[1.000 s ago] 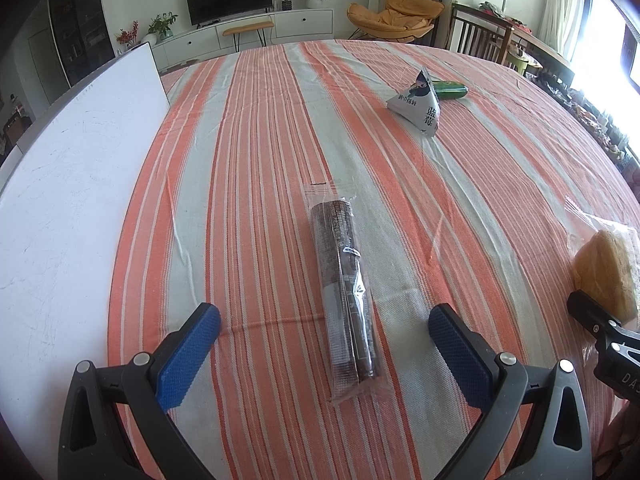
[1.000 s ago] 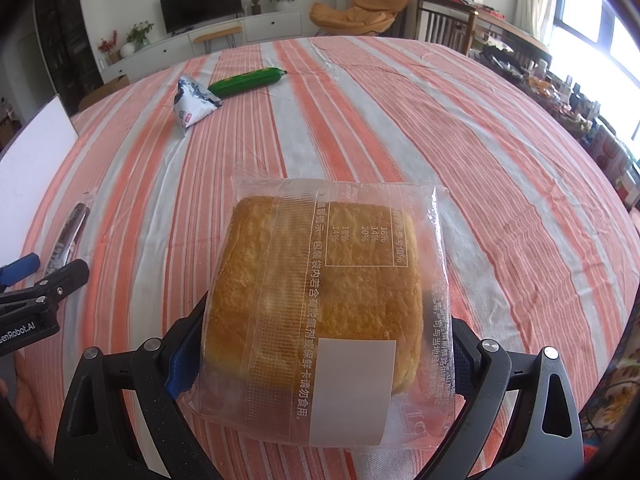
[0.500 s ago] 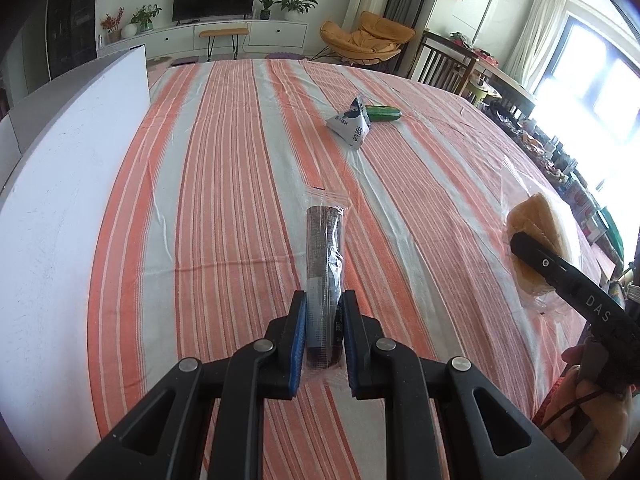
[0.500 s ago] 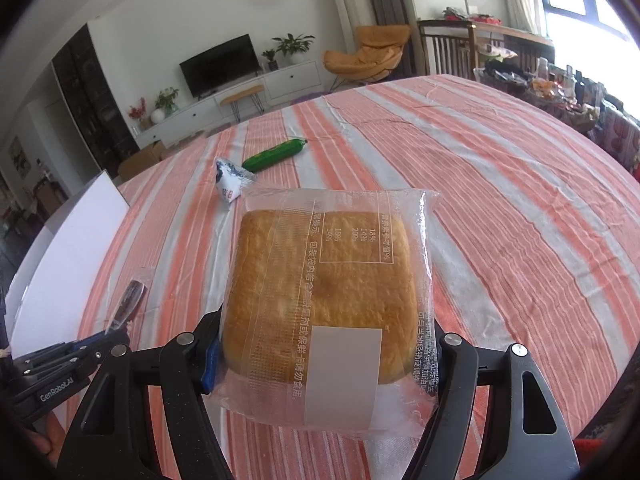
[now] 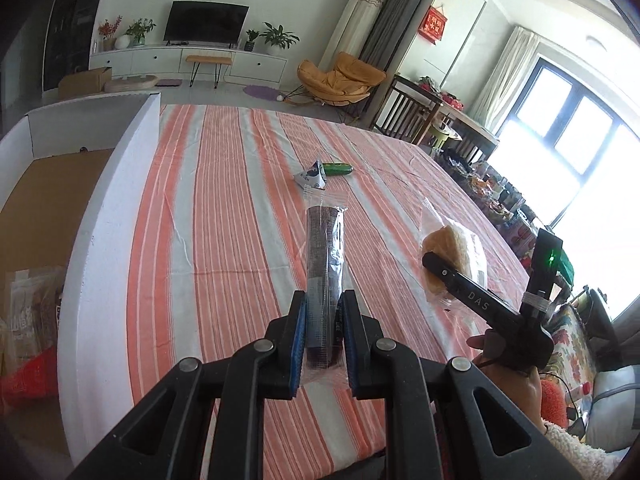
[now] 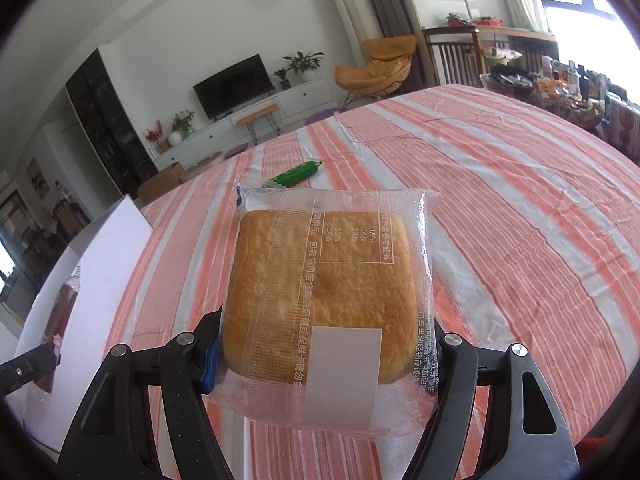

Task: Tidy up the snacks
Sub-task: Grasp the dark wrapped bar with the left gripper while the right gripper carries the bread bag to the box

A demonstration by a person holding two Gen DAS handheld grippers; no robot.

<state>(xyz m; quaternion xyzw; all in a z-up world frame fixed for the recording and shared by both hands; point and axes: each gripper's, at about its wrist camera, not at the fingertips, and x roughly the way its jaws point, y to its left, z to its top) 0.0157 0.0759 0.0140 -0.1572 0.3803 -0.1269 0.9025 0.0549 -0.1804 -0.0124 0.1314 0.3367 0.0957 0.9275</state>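
Snacks ride above the tabletop (image 5: 224,216): left gripper (image 5: 322,338) clenches a thin, stiff biscuit pack (image 5: 325,256) at its end; right gripper (image 6: 326,354) squeezes soft, crushable bread (image 6: 320,300) across its sides.

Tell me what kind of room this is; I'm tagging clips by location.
Likely a home living-dining room: a TV on a low cabinet, an orange lounge chair, and a table with a striped cloth.

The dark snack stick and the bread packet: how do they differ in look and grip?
The dark snack stick is long, narrow and brown-black; the bread packet is broad, squarish and golden. The left gripper pinches the stick with jaws nearly together; the right gripper spans the bread with jaws wide. Both are clear-wrapped and held above the striped tablecloth.
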